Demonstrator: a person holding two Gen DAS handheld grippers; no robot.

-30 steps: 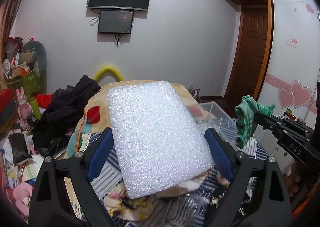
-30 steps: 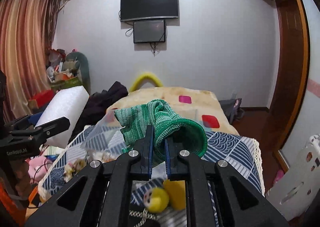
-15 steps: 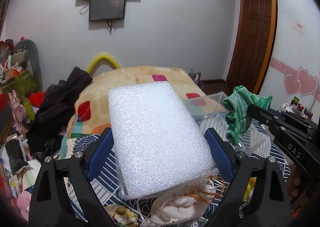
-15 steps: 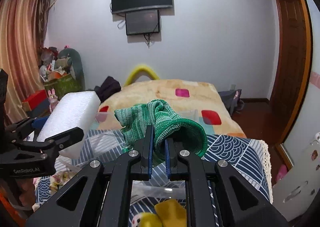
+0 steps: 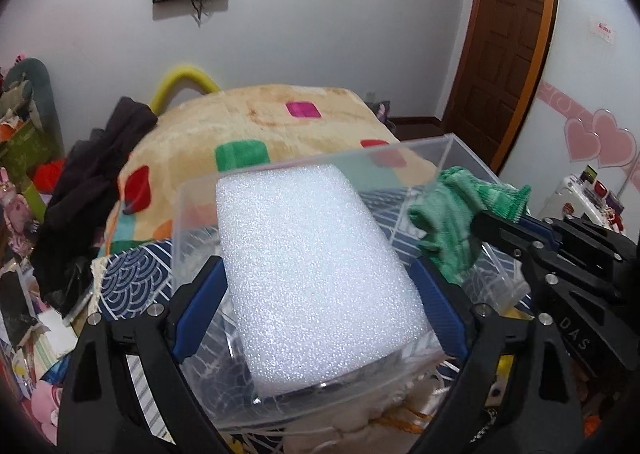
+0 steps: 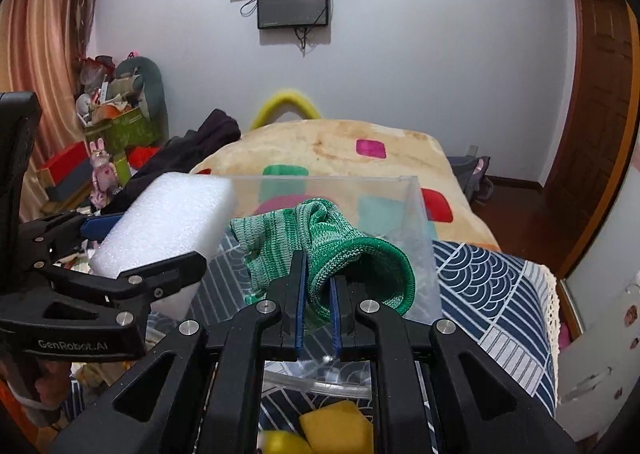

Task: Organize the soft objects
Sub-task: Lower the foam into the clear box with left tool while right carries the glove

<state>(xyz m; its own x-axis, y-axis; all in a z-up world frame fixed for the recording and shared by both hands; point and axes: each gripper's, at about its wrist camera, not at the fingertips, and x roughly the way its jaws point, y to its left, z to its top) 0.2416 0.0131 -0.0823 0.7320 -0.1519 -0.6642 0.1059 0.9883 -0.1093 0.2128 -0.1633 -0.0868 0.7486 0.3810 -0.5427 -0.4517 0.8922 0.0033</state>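
A white foam block (image 5: 320, 274) sits between the blue pads of my left gripper (image 5: 318, 270), which is shut on its sides. The block's near end shows through the front wall of a clear plastic box (image 5: 312, 165), so it dips into the box's left part. My right gripper (image 6: 316, 278) grips a green knitted sock (image 6: 320, 230) over the box's (image 6: 332, 177) right part; its jaws are opening slightly with the sock still pinched between the pads. From the left wrist view the sock (image 5: 452, 221) hangs at the box's right wall. The foam (image 6: 160, 221) shows left of the sock.
The box rests on a blue patterned cover (image 6: 480, 278) on a bed with a beige blanket (image 5: 280, 125). Dark clothes (image 5: 92, 181) lie at the left. Yellow soft things (image 6: 332, 430) and a cream pouch (image 5: 360, 430) lie in front of the box. A door (image 5: 516, 33) stands right.
Both grippers have moved forward and down with their loads. The clear box has come into view, and the foam block and green sock now hang at it.
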